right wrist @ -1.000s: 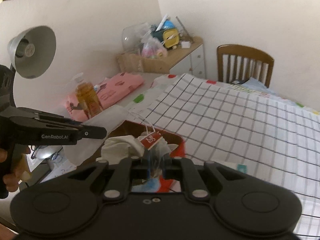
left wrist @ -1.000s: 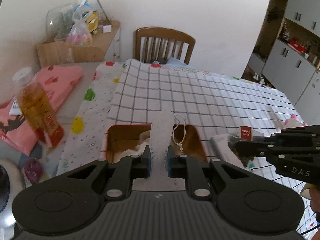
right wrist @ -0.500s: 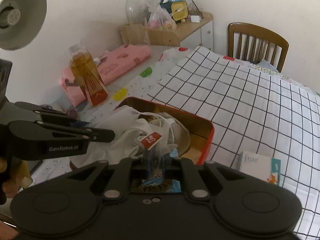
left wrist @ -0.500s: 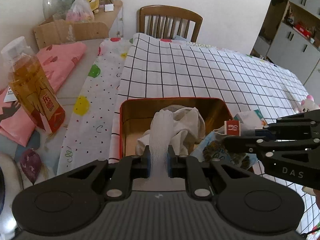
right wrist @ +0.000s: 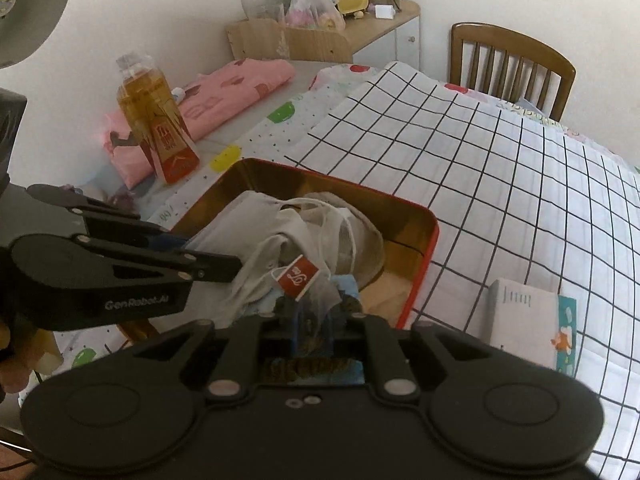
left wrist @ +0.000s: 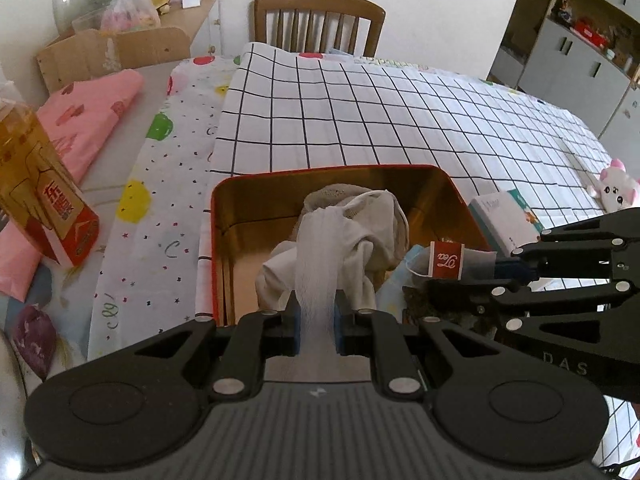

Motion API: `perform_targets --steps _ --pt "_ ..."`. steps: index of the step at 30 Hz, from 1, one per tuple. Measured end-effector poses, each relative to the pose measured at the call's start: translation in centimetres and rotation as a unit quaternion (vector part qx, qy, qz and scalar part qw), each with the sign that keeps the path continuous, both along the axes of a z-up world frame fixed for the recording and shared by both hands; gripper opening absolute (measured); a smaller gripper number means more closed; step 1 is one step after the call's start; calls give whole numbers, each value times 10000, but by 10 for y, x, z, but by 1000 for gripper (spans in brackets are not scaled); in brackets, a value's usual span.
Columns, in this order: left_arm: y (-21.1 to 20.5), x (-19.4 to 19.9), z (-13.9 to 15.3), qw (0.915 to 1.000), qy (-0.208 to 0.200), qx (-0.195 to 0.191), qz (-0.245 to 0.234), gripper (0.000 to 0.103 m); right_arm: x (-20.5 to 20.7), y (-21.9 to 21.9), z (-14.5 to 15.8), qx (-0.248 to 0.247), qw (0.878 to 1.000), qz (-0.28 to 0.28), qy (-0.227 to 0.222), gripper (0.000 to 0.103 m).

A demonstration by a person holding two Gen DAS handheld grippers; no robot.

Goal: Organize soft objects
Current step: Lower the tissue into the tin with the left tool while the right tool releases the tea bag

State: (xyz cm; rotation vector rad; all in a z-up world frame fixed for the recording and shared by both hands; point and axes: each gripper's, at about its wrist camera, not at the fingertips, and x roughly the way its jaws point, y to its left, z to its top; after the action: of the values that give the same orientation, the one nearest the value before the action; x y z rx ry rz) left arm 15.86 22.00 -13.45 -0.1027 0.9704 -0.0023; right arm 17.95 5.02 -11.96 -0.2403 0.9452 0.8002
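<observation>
Left tongs (left wrist: 316, 322), pinching the white gauze strip (left wrist: 320, 256), should lower it into the red tin (left wrist: 218, 216) before letting go, while right tongs (right wrist: 314, 326), at 3 o'clock, grip the tea bag (right wrist: 316, 284).

White gauze strip (left wrist: 316, 280), red tin (left wrist: 400, 168) with a gold inside, white cloth (left wrist: 360, 128) gridded in black, polka-dotted sheet (left wrist: 160, 200), pink bundle (left wrist: 88, 120), amber bottle (left wrist: 36, 184), red tea tag (left wrist: 446, 261).
</observation>
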Motion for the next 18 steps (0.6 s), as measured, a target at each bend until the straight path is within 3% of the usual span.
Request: perform_targets --steps 4,9,18 --pt "-2 3 0 10000 13 78 -59 15 -2 0 0 6 10000 -7 27 20" --pt "-3 0 5 9999 -43 115 -59 16 -6 -4 9 87 10000 -19 -25 31" --pt "-6 -10 16 9996 -167 203 -80 27 -12 -15 25 268 9995 -59 -167 50"
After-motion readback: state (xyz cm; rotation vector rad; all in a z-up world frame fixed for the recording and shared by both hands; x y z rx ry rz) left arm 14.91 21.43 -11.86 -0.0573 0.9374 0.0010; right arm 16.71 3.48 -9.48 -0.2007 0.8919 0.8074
